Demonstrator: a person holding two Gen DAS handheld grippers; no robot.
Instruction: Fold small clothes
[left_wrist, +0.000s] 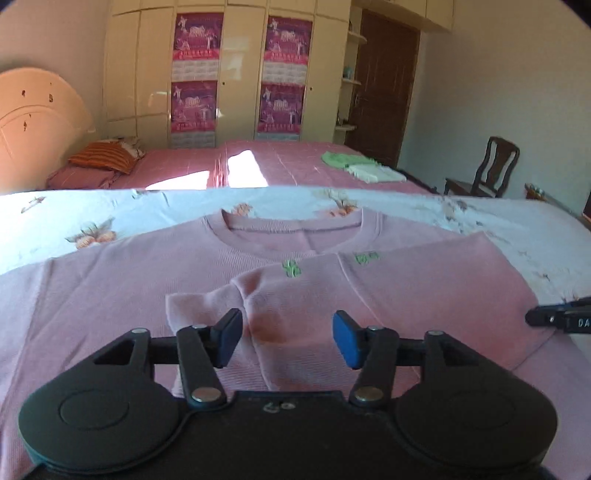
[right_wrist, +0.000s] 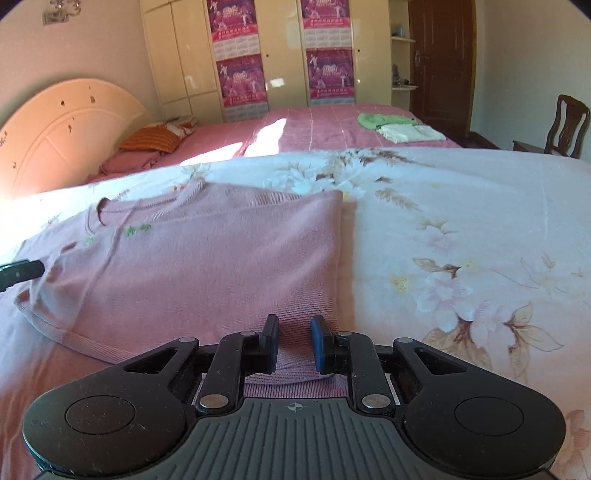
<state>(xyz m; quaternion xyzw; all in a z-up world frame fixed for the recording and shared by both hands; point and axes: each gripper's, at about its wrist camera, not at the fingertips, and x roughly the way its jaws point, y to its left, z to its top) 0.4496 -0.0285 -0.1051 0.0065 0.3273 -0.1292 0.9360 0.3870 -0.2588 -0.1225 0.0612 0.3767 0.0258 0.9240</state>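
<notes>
Hand-held gripper (right_wrist: 293, 341) over ribbed pink sweater (right_wrist: 207, 258)

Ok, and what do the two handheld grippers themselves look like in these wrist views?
Both are matte black plastic with round side housings, bare silver pivot pins and blue pads on the finger faces. The left gripper has a smooth base with a faint pale marking. The right gripper has a ribbed grey base bearing a small crosshair mark. No cables, hands or sleeves show.
</notes>
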